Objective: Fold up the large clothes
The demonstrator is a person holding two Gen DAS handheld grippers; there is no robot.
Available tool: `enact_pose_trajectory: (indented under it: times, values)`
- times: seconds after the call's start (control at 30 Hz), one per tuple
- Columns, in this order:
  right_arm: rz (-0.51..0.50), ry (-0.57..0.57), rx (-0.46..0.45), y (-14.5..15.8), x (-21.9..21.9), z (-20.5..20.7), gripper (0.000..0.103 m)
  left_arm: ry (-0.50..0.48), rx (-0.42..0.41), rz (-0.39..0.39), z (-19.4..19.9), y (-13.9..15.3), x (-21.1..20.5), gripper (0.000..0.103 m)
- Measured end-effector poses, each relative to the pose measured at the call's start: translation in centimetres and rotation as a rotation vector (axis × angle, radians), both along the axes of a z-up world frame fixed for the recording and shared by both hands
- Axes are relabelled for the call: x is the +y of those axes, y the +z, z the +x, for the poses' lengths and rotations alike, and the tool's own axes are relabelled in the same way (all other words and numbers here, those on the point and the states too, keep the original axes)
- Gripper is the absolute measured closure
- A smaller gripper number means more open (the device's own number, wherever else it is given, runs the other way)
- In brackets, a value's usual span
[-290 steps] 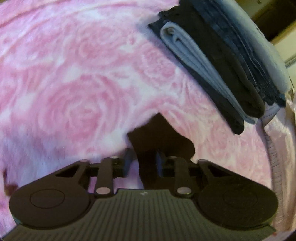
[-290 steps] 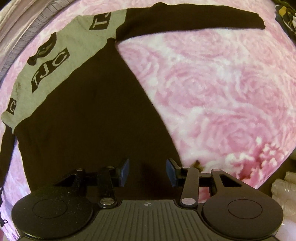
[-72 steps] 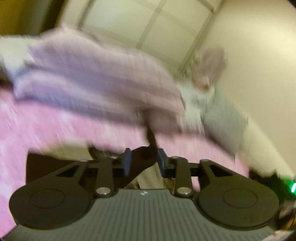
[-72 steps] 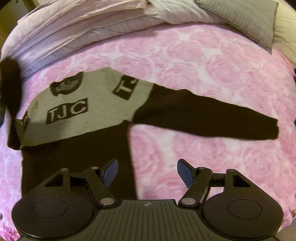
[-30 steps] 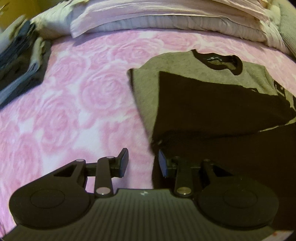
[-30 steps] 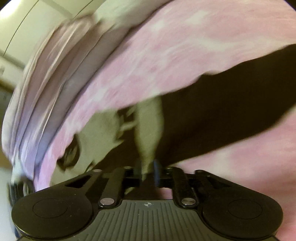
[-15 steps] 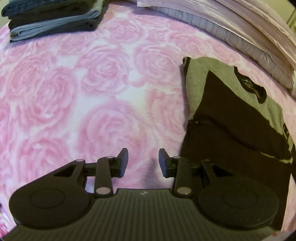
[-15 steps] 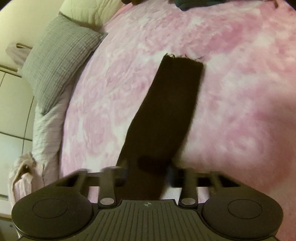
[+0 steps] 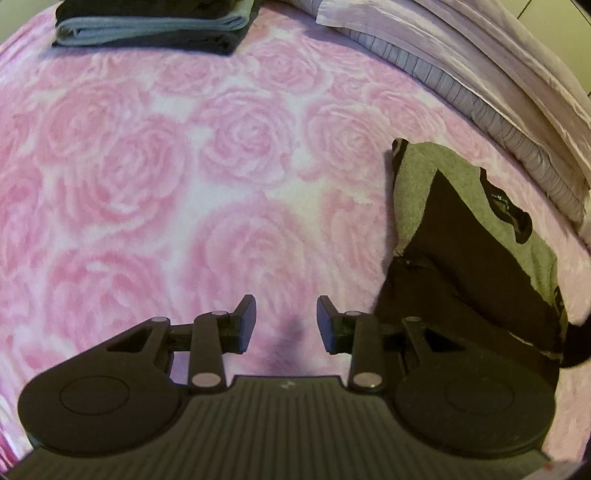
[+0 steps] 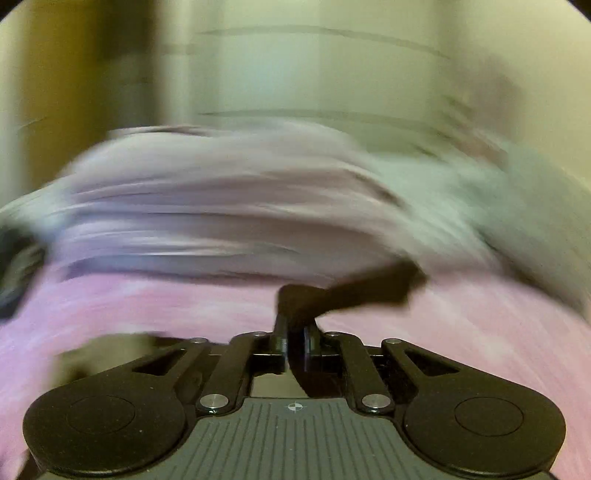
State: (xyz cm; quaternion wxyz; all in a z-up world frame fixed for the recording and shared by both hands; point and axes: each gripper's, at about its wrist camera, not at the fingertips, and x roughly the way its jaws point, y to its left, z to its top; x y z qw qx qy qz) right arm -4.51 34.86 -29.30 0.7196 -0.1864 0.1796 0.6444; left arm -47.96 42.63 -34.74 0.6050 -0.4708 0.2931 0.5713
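Observation:
A black and grey sweater [image 9: 476, 258] lies on the pink rose-patterned bedspread [image 9: 184, 184] at the right of the left wrist view, one black sleeve folded across its grey chest. My left gripper [image 9: 286, 321] hovers over bare bedspread to the left of the sweater, open, with nothing between its fingers. In the blurred right wrist view my right gripper [image 10: 295, 343] is shut on the other black sleeve [image 10: 354, 291], which trails up and to the right above the bedspread.
A stack of folded dark and pale blue clothes [image 9: 155, 26] sits at the top left of the bed. Lilac pillows and bedding [image 9: 480, 74] run along the top right. The right wrist view shows blurred pillows [image 10: 240, 206] and a wall behind.
The right gripper has lifted with the black sleeve in its jaws and swung from looking down at the bed toward the pillows. The left gripper has drifted left, away from the sweater, still open.

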Motion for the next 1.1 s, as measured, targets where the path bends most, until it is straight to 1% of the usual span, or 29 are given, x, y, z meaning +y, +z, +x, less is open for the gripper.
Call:
enact_pose_trajectory:
  times: [0.03,0.07,0.1,0.17,0.2,0.27,0.3,0.37,0.43,0.53,0.57,0.63,0.7,0.77,0.93,1.03,1.07,1.1]
  values:
    - [0.008,0.126,-0.046,-0.2,0.5,-3.6,0.095,0.002,-0.006,-0.003,-0.1,-0.1,-0.1,0.072]
    - [-0.024,0.243,-0.128,-1.0,0.9,-7.3,0.084,0.004,-0.012,-0.008,-0.1,-0.3,-0.2,0.072]
    - [-0.071,0.299,-0.195,-2.2,1.1,-10.1,0.065,0.005,-0.019,-0.013,-0.2,-0.4,-0.3,0.072]
    - [-0.166,0.406,-0.25,-4.7,0.6,-13.6,0.046,0.003,-0.028,-0.015,-0.5,-0.5,-0.5,0.072]
    - [-0.222,0.436,-0.267,-6.3,0.2,-14.5,0.045,0.001,-0.032,-0.016,-0.6,-0.6,-0.6,0.072]
    - [-0.314,0.426,-0.277,-8.5,-0.3,-14.3,0.045,-0.007,-0.034,-0.02,-0.8,-0.7,-0.7,0.073]
    - [-0.353,0.398,-0.269,-9.4,-0.6,-13.4,0.045,-0.011,-0.036,-0.019,-0.9,-0.7,-0.6,0.073]
    - [-0.403,0.33,-0.248,-10.2,-0.9,-11.4,0.045,-0.021,-0.053,-0.016,-0.8,-0.7,-0.2,0.073]
    - [-0.448,0.236,-0.228,-10.5,-0.9,-8.5,0.045,-0.025,-0.101,-0.006,-0.4,-0.7,0.6,0.073]
    - [-0.476,0.101,-0.239,-10.7,-0.8,-4.2,0.045,-0.051,-0.157,0.032,1.4,-0.3,2.8,0.073]
    - [-0.478,0.064,-0.247,-10.6,-1.7,-3.1,0.045,-0.062,-0.17,0.046,2.1,-0.2,3.5,0.073]
    - [-0.47,0.004,-0.245,-10.4,-1.5,-0.7,0.046,-0.071,-0.211,0.064,3.6,-0.2,5.2,0.073]
    - [-0.451,-0.022,-0.235,-9.8,-1.4,0.9,0.046,-0.067,-0.255,0.062,4.8,-0.5,6.7,0.073]
    - [-0.438,-0.015,-0.236,-9.8,-1.3,1.7,0.046,-0.056,-0.285,0.05,6.0,-1.0,8.0,0.073]
    - [-0.439,0.038,-0.262,-10.8,-0.6,2.0,0.053,0.013,-0.316,-0.003,7.6,-2.7,10.3,0.073]
    - [-0.434,0.071,-0.245,-11.5,-0.2,2.5,0.063,0.053,-0.334,-0.011,7.7,-3.4,10.8,0.074]
    - [-0.434,0.09,-0.241,-11.7,-0.2,2.8,0.077,0.058,-0.342,-0.009,7.8,-3.5,10.9,0.083]
    - [-0.434,0.109,-0.24,-12.0,-0.2,2.9,0.103,0.057,-0.342,-0.004,7.9,-3.5,10.9,0.092]
